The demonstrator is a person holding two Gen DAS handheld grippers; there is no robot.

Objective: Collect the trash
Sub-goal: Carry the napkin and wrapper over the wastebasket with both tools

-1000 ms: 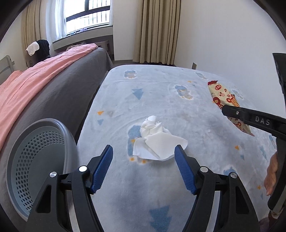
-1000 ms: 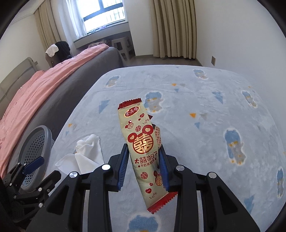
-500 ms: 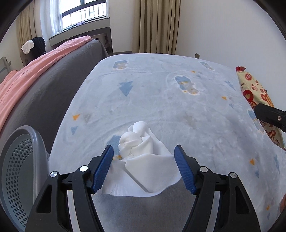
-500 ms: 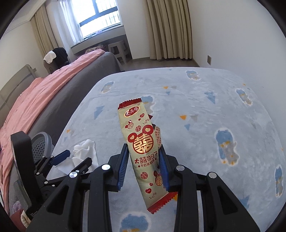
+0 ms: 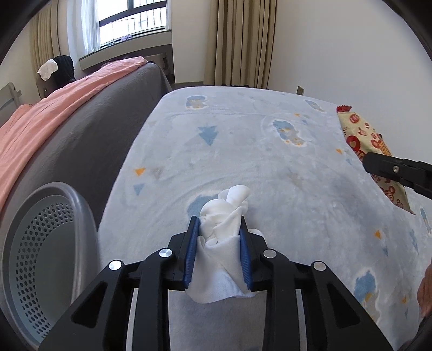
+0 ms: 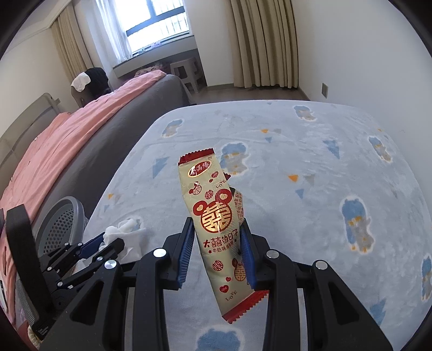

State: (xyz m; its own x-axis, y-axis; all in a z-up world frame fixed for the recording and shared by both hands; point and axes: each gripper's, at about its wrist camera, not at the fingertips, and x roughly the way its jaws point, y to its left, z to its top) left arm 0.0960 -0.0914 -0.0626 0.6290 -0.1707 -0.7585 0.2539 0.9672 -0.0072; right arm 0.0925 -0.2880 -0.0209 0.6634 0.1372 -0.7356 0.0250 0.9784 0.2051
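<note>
A pale blue blanket (image 5: 270,167) printed with cartoon figures and small triangles is covering the broad surface that is filling most of both views. Beside it, to the left, a grey bed (image 6: 113,127) is lying under a pink cover (image 5: 40,121), and beige curtains (image 6: 264,43) are hanging against the far wall next to a bright window (image 5: 129,19). A grey perforated basket (image 5: 40,259) is standing at the blanket's near left edge, between the blanket and the grey bed.

The left gripper (image 5: 219,251) is clenching a crumpled white tissue (image 5: 224,237): both blue pads (image 5: 190,259) are pressing against its sides, its bunched top is rising beyond the fingertips, and its loose lower edge is hanging below them over the blanket. In the right wrist view the same gripper (image 6: 106,244) is appearing at lower left with the tissue (image 6: 121,229) between its fingers, close to the basket (image 6: 60,224).

The right gripper (image 6: 217,256) is grasping a cream and red snack wrapper (image 6: 216,216), which is standing nearly upright between the blue pads (image 6: 186,256), its serrated red ends projecting above and below them, clear of the blanket. In the left wrist view the wrapper (image 5: 361,137) is showing at the right edge, held by a black finger (image 5: 391,170).
</note>
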